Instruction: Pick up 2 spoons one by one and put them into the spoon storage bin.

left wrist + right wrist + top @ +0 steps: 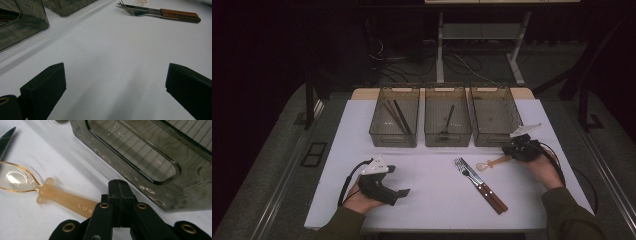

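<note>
A translucent orange spoon [493,162] [50,196] lies on the white table [432,200], bowl to the left. My right gripper [514,151] [120,188] is shut, jaws pressed together right at the handle's end. That end runs under the left jaw, so no grip on it shows. A fork [464,169] [132,11] and a knife [486,189] [175,13], both wooden-handled, lie side by side mid-table. My left gripper [402,192] [115,82] rests low over bare table at the front left, open with nothing between its jaws.
Three smoky clear bins stand in a row at the back. The left bin [382,134] holds chopsticks, the middle bin [432,135] a dark utensil. The right bin [507,131] [140,177], bare inside, is just beyond my right gripper.
</note>
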`<action>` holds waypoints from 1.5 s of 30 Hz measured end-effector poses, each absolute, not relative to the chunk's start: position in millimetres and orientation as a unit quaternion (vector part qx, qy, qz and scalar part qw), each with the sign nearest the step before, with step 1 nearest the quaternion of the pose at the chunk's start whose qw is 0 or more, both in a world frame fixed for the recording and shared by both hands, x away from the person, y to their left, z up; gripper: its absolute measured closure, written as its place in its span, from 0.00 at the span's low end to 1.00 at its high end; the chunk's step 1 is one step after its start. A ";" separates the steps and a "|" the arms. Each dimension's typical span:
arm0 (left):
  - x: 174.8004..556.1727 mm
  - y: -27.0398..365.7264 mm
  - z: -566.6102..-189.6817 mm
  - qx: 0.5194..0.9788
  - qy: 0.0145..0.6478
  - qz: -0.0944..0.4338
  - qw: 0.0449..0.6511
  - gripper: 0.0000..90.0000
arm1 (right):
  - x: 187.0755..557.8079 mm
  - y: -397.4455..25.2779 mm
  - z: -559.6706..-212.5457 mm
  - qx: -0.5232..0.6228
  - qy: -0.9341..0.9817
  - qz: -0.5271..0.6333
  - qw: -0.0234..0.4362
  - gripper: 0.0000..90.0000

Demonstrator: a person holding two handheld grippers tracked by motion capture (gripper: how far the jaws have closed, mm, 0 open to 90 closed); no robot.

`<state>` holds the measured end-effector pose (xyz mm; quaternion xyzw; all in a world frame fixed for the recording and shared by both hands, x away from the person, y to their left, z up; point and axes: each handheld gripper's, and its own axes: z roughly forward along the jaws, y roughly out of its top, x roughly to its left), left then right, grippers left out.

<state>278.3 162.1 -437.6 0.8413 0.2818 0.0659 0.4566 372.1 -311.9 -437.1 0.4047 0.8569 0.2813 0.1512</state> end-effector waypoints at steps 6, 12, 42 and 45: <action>278.5 162.1 -438.0 0.841 0.283 0.064 0.457 0.03 | 367.7 -312.3 -434.6 0.404 0.858 0.278 0.151 1.00; 278.6 161.5 -438.4 0.843 0.282 0.063 0.454 0.03 | 366.9 -312.2 -433.9 0.400 0.859 0.279 0.155 0.99; 278.8 161.2 -438.6 0.844 0.280 0.061 0.453 0.03 | 366.6 -263.1 -435.8 0.333 0.894 0.270 0.132 1.00; 278.6 161.1 -438.6 0.844 0.281 0.061 0.454 0.03 | 366.4 -265.6 -437.1 0.335 0.896 0.259 0.131 1.00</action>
